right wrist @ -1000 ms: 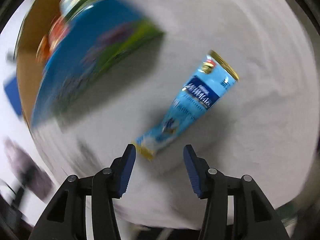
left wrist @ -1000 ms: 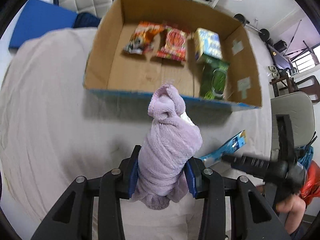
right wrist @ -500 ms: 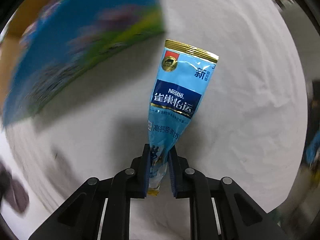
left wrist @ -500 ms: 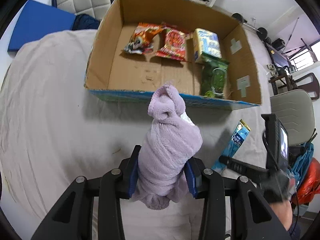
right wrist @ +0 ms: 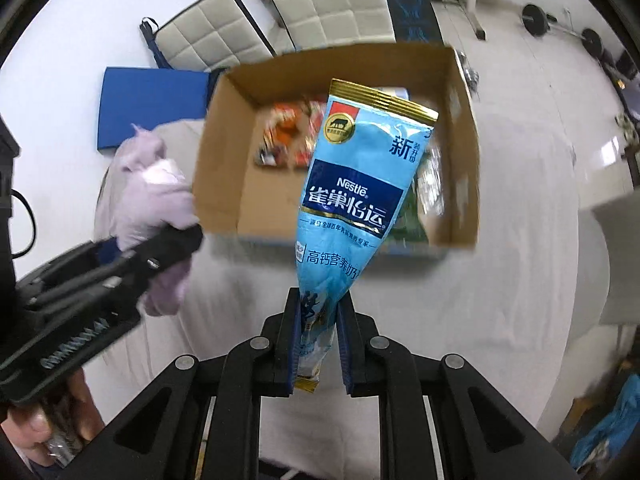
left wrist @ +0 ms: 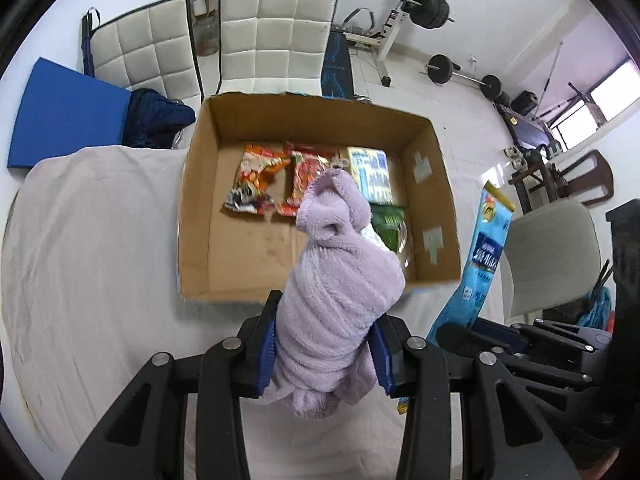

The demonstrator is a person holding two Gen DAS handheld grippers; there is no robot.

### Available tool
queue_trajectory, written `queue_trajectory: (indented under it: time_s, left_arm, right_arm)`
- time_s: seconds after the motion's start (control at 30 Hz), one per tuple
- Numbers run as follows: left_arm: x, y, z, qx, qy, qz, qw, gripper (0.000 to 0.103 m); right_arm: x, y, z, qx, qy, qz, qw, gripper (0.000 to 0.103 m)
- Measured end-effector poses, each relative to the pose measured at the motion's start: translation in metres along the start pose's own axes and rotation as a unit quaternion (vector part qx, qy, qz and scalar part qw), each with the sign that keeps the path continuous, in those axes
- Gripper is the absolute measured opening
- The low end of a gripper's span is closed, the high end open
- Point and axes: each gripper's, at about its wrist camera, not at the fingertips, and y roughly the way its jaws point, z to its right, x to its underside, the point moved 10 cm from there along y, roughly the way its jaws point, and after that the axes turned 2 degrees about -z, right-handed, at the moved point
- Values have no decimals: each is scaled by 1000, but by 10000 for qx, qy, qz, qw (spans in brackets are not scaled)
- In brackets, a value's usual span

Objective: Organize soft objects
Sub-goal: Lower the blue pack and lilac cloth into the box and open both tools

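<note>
Both hands have come up off the bed since a moment ago: the blue milk-powder pouch (right wrist: 356, 184), which half a second back still had its top end down on the white sheet (left wrist: 88, 248), now hangs in the air, pinched at its bottom end by the right gripper (right wrist: 318, 340), whose fingers are closed tight on it. It stands tilted, gold seal uppermost, in front of the cardboard box (right wrist: 224, 168). A second ago that gripper was wide open with the pouch lying flat ahead of it. The left gripper (left wrist: 326, 344) still clamps the rolled purple towel (left wrist: 336, 288), but it has been raised and carried forward, so the towel's top now pokes over the box's near wall rather than stopping short of it. The box (left wrist: 196, 216) sits on the sheet, open at the top. Inside, along the far end, lie an orange snack packet (left wrist: 254, 184), a red snack packet (left wrist: 306, 178) touching it, and a pale blue-and-yellow carton (left wrist: 370, 172); a green packet (left wrist: 390, 222) lies nearer, partly hidden behind the towel. The left half of the box floor is bare cardboard.
</note>
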Motion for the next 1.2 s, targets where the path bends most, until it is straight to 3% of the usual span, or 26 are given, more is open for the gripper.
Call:
queue_trajectory:
  time_s: [0.23, 0.47, 0.77, 0.9, 1.07, 1.2]
  left_arm:
    - [-49, 52, -29, 305, -543, -663, 9958, 37]
    - [-66, 112, -47, 741, -1062, -1508, 9800, 37]
    - [-45, 166, -60, 699, -1231, -2333, 9620, 40]
    - [-36, 173, -62, 598, -1239, -2632, 9549, 43]
    - [-44, 162, -65, 475, -1213, -2370, 9627, 58]
    - [-50, 142, -64, 217, -1026, -2020, 9738, 61]
  right_arm:
    - [-62, 22, 1, -30, 85, -223, 9997, 17]
    - [-100, 81, 10, 326, 60, -825, 9960, 17]
    - [-89, 146, 16, 516, -202, -1630, 9851, 18]
    - [-83, 156, 16, 516, -200, -1757, 9829, 26]
    - [-77, 157, 12, 474, -181, -1852, 9814, 38]
    - [-70, 145, 13, 549, -197, -1595, 9855, 51]
